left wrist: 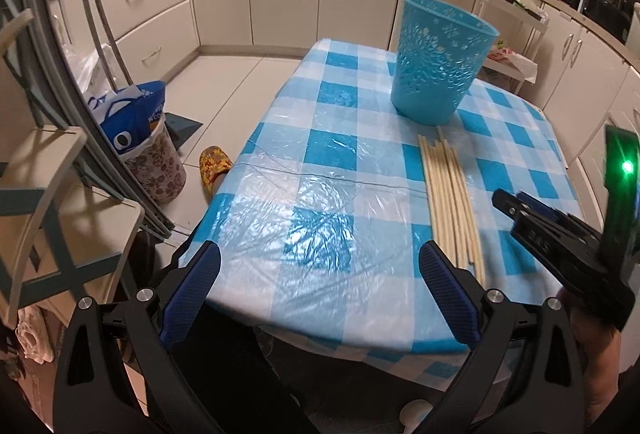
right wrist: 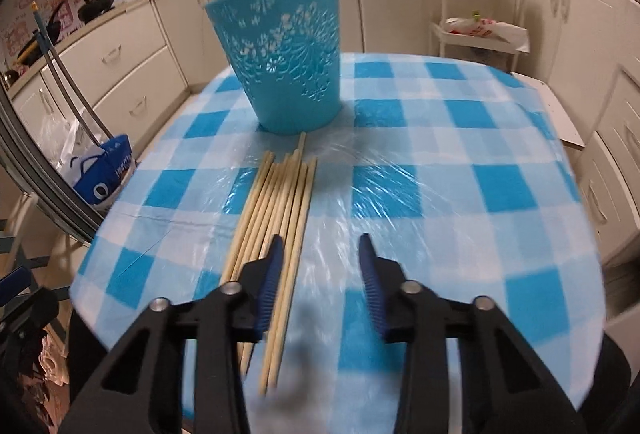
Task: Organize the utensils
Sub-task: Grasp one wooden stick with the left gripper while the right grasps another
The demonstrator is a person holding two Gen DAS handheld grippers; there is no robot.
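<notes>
The chopsticks (right wrist: 276,218) lie flat on the table (right wrist: 460,193), side by side in a neat bunch. Their far tips point at the blue basket (right wrist: 286,61), and one tip almost touches its bottom. The basket stands upright and open at the top, so I think the sticks are meant to go in there. Lying close together like this, they could be picked up a few at a time.

The right claw (right wrist: 320,270) is right over the near part of the bunch. Its jaws are partly apart, with nothing pinched. One finger sits over the sticks and the other over bare cloth, and a stick or two shows in the gap.

The left claw (left wrist: 320,290) is spread wide and empty, near the table's front edge, just beside the sticks. It looks ready to help.
</notes>
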